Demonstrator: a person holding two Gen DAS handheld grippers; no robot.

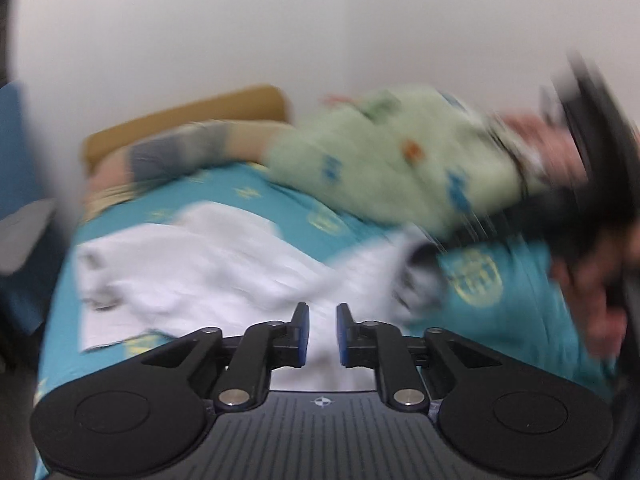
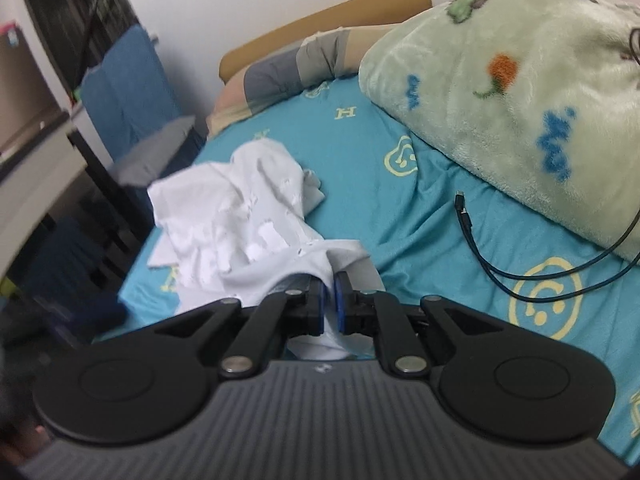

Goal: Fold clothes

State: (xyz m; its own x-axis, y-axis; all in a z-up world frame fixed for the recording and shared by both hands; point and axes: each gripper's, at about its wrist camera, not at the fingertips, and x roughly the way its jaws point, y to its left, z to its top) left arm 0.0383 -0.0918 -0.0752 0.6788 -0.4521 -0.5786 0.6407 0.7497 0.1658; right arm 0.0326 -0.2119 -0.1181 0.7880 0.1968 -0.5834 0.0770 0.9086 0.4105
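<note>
One crumpled white garment [image 2: 236,216], one fleece blanket [image 2: 516,92], one black cable [image 2: 476,248].

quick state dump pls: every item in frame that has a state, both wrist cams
left gripper: open, a narrow gap between the pads, white cloth behind it, not pinched
right gripper: shut on the white garment
white garment: crumpled, unfolded, on the bed sheet
green blanket: bunched in a heap on the bed
black cable: loose on the sheet, plug end free
bed sheet: spread, wrinkled
</note>
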